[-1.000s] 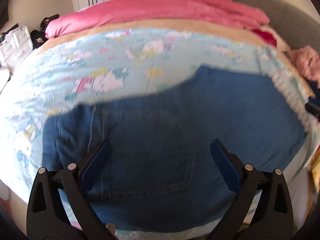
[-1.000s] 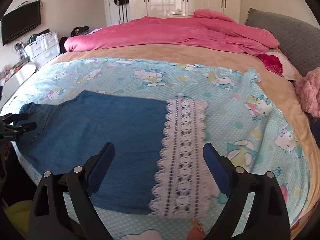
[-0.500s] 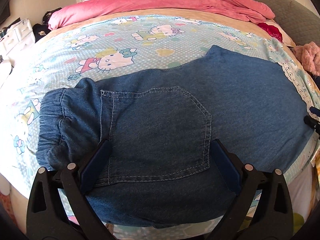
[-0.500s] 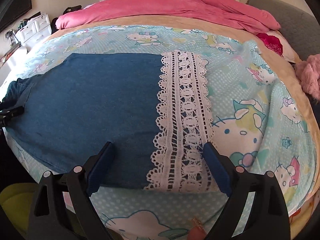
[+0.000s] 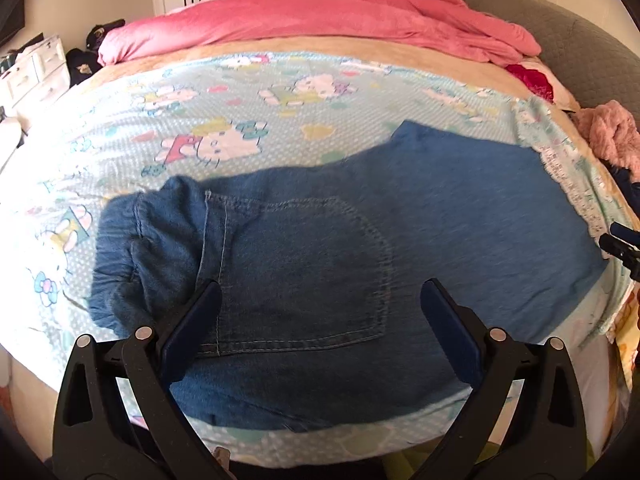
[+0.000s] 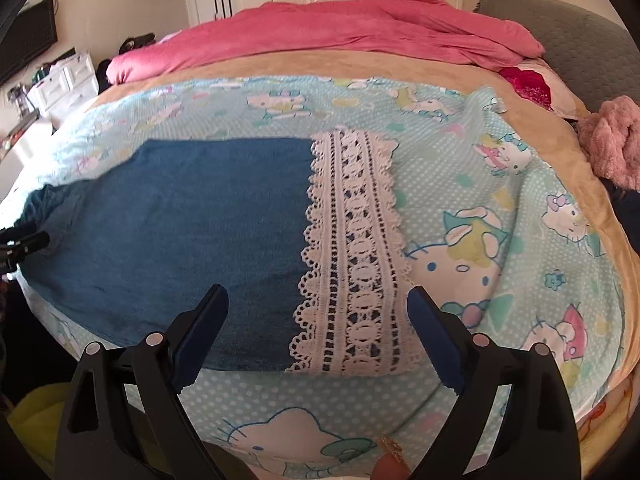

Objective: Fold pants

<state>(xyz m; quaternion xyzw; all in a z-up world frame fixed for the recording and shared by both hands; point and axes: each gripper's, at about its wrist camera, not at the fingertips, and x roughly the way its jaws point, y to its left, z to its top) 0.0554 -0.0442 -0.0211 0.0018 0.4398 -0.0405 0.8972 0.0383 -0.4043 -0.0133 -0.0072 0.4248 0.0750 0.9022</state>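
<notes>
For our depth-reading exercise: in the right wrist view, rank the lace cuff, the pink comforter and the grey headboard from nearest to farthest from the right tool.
1. Lace cuff: just ahead of the right tool, centre.
2. Pink comforter: across the bed's far end.
3. Grey headboard: far right, behind the comforter.

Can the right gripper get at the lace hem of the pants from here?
Probably yes: the right gripper is open, aimed at the lace hem, which lies flat on the bed sheet with nothing covering it.
</notes>
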